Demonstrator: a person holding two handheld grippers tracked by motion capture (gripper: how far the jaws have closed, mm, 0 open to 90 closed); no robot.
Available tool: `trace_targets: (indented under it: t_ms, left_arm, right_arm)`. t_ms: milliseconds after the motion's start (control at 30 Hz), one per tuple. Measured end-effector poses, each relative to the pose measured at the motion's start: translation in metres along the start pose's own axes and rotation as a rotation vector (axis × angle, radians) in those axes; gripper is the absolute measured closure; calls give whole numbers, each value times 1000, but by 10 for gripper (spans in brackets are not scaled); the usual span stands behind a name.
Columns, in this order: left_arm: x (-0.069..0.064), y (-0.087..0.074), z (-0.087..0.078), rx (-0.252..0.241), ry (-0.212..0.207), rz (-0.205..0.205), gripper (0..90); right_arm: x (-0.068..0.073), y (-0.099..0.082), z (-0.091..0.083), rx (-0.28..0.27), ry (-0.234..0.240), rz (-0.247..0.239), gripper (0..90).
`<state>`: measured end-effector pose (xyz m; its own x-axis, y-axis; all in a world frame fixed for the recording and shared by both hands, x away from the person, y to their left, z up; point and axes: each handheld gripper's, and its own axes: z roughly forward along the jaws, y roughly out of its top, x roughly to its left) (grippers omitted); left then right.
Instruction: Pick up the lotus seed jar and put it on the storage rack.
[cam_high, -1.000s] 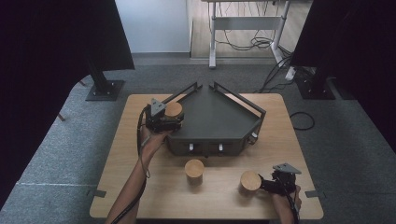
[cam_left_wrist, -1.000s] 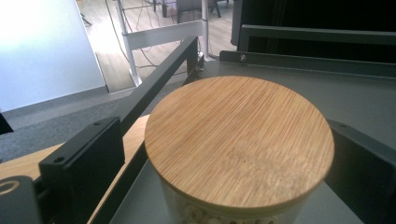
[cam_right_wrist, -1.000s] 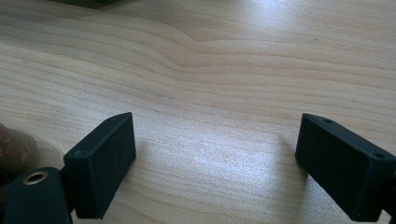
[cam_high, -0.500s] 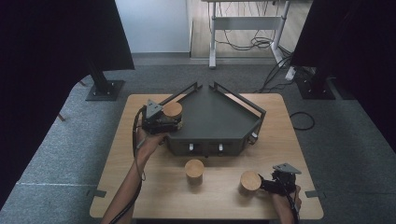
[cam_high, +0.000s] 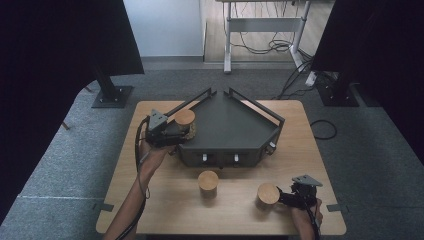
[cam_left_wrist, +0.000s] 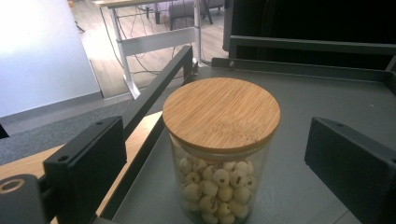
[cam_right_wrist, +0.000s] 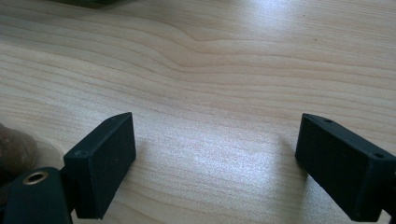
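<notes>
A glass jar (cam_left_wrist: 219, 154) with a round wooden lid, full of pale beads, stands in the left corner of the dark grey tray (cam_high: 235, 135). My left gripper (cam_left_wrist: 212, 140) reaches in from the tray's left side (cam_high: 186, 131). Its jaws have just been closing a little with the jar between them, but a gap remains on both sides and the pads do not touch it. A second lidded jar (cam_high: 208, 181) stands on the wooden table in front of the tray. A third jar (cam_high: 268, 194) stands near the front right, just left of my right gripper (cam_high: 281, 196), which is open over bare wood (cam_right_wrist: 215, 140).
The tray has raised rails (cam_left_wrist: 154, 93) along its back edges and two small knobs (cam_high: 220, 158) on its front wall. The table's front edge (cam_high: 220, 233) lies close to my right hand. Dark stands (cam_high: 111, 92) and cables are on the floor beyond.
My left gripper has drawn back slightly to the left, away from the jar on the tray, which has stayed put. The right gripper and the other two jars have not moved.
</notes>
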<state>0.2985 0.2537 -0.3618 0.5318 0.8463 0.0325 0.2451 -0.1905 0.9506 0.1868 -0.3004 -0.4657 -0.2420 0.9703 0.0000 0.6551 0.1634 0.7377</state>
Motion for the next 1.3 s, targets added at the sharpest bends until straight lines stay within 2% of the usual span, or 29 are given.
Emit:
trace_targets:
  t_ms: [800,1300]
  left_arm:
    - [1,-6,-27,-4,-2,2,58]
    - [6,-14,-41,7,-1,-15,63]
  right_arm:
    - [0,0,0,-1,0,-1,116]
    - [0,0,0,0,0,1,117]
